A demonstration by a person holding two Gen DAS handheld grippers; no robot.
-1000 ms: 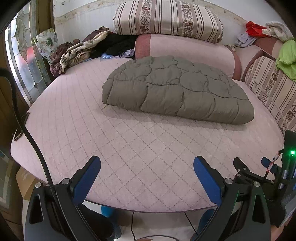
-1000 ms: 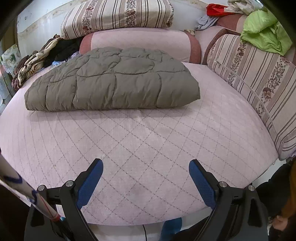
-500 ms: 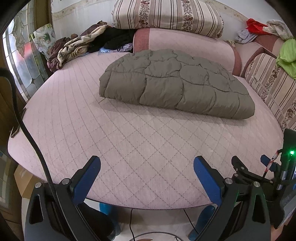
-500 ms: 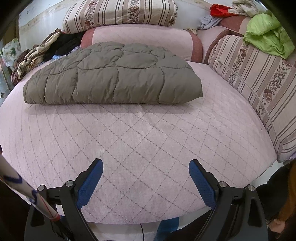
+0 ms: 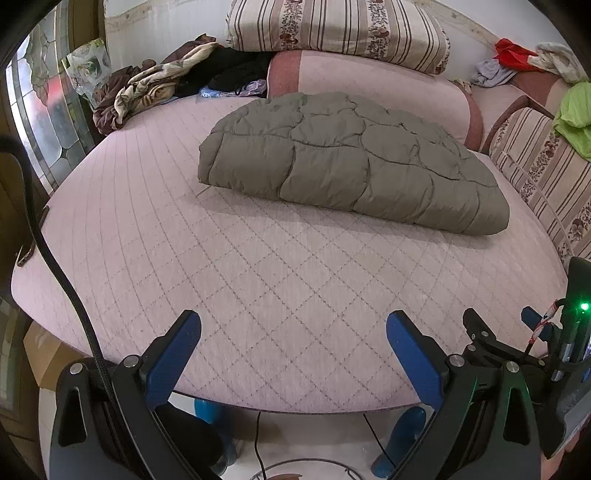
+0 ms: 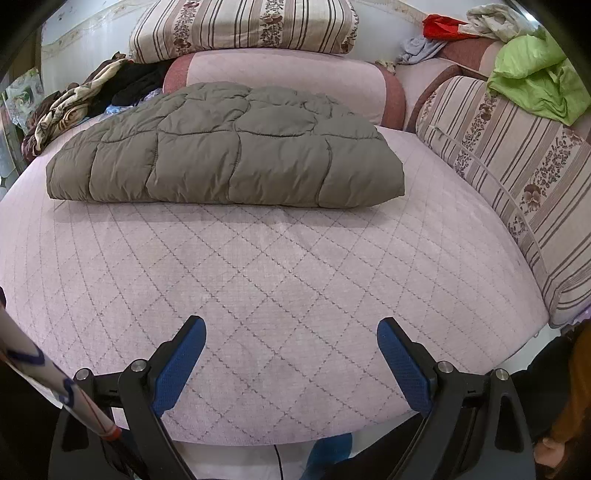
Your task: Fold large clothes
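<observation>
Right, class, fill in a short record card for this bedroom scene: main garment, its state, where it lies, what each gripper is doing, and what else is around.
garment: grey-green quilted jacket
state: folded into a flat, puffy bundle
location: on the pink quilted bed, towards the far side
left gripper: open, holding nothing, over the near edge of the bed
right gripper: open, holding nothing, over the near edge
contact with garment: none
nearby: striped pillow, heap of clothes, green cloth

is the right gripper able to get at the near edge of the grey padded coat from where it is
Probably yes: the right gripper is open, and only bare pink mattress lies between it and the grey padded coat; it must move forward first.
</observation>
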